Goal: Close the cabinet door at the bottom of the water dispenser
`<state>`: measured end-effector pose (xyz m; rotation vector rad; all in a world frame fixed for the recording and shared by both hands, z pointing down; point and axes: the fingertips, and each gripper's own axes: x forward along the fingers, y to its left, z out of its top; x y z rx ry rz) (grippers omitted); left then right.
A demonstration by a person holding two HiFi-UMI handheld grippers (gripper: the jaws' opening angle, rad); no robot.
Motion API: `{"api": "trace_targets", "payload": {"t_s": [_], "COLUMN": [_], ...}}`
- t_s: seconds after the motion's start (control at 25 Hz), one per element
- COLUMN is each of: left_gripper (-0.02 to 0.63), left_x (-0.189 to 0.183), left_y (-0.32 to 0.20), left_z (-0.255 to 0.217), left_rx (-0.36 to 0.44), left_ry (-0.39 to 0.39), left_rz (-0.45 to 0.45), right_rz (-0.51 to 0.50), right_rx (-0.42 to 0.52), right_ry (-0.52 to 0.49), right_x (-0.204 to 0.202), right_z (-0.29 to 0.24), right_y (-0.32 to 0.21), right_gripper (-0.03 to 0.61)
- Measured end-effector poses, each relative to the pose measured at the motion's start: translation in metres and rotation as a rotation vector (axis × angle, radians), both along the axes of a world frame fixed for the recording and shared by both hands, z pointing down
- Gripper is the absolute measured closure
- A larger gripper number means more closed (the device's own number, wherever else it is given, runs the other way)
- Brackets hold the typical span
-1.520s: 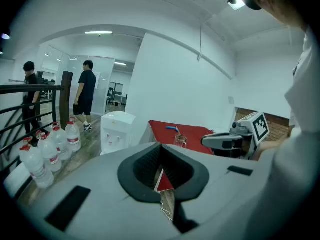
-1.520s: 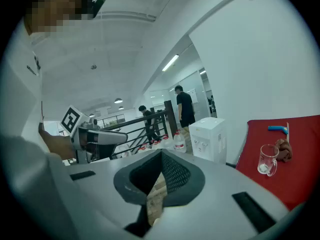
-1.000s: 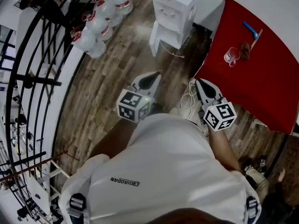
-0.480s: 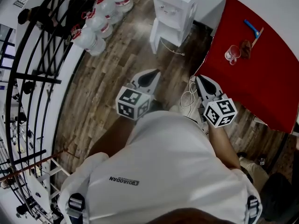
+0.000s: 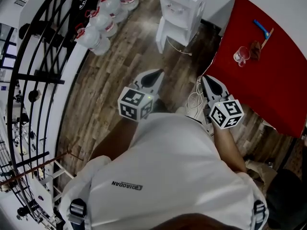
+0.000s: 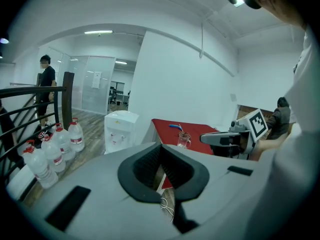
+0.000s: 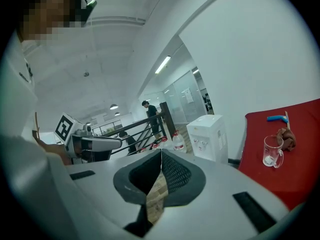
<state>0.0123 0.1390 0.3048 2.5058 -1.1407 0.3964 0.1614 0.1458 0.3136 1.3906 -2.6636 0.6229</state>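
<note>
The white water dispenser (image 5: 183, 4) stands on the wood floor at the top of the head view, well ahead of both grippers. Its low cabinet door (image 5: 162, 34) hangs open toward the left. My left gripper (image 5: 154, 74) and right gripper (image 5: 210, 80) are held side by side in front of the person's body, pointing toward the dispenser and far from it. Both are shut with nothing between the pads. The dispenser (image 6: 119, 130) shows beyond the left gripper (image 6: 161, 146), and the dispenser (image 7: 210, 135) also shows beyond the right gripper (image 7: 161, 152).
A red table (image 5: 268, 80) at the right carries a glass (image 5: 241, 55) and a blue tool (image 5: 261, 28). Several water bottles (image 5: 103, 20) stand by a black railing (image 5: 43, 56) at the left. A white cable (image 5: 193, 99) lies on the floor near the table. A person (image 6: 46, 91) stands far off.
Both grippers keep about the same place and stay shut. Only the head view has drifted a little.
</note>
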Motion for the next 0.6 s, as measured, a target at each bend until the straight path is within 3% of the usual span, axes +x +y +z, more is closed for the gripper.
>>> {"api": "trace_targets", "payload": {"t_s": [0.28, 0.6], "left_gripper": [0.617, 0.617], "left_x": [-0.028, -0.088], "left_y": [-0.031, -0.092], "left_z": [0.004, 0.016], "left_rx": [-0.024, -0.04], "left_ry": [0.024, 0.018], "left_rz": [-0.001, -0.004], "right_rz": [0.031, 0.053], "right_rx": [-0.037, -0.08], "right_ry": [-0.005, 0.04], "right_x": [-0.022, -0.069], "right_z": [0.005, 0.014], "right_y": [-0.03, -0.087], "right_gripper": [0.555, 0.555]}}
